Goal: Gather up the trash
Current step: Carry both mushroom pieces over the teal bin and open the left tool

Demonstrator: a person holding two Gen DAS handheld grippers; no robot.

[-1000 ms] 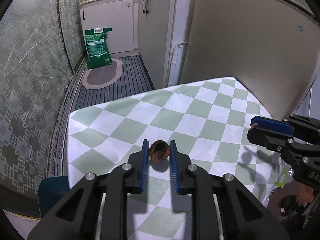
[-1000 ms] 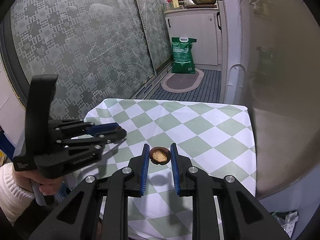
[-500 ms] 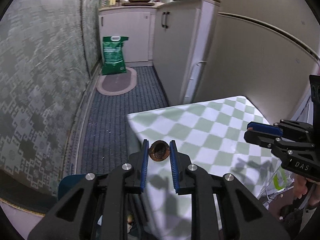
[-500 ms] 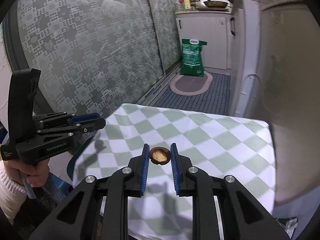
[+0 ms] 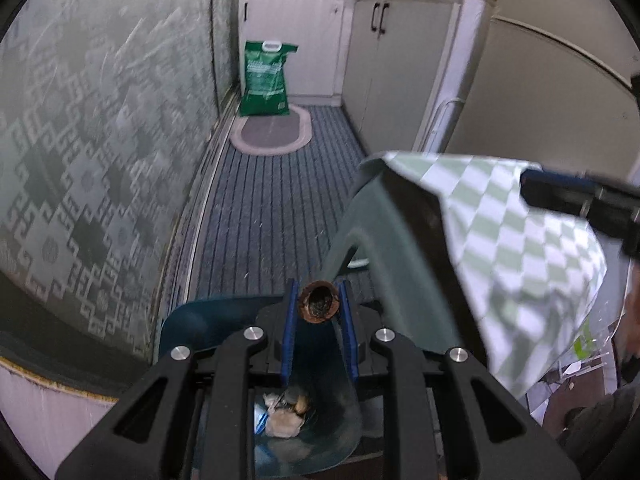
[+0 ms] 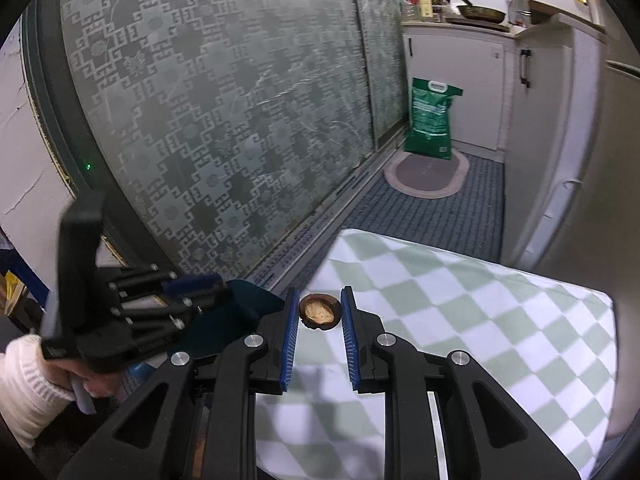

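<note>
Green-and-white checked tablecloth (image 6: 460, 300), teal bin (image 5: 208, 320), green bag (image 5: 265, 80).

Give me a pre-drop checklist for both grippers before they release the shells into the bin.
1. Left gripper clamped on the dark brown shell half: ok.
2. Left gripper's shell above the dark teal plastic bin: ok; scraps of trash lie in it below.
3. Right gripper clamped on the brown shell half with pale inside: ok.
4. Right gripper's shell above the bin: not ok; it hangs over the green-and-white checked tablecloth.
5. Room for both grippers over the bin: cannot tell.
</note>
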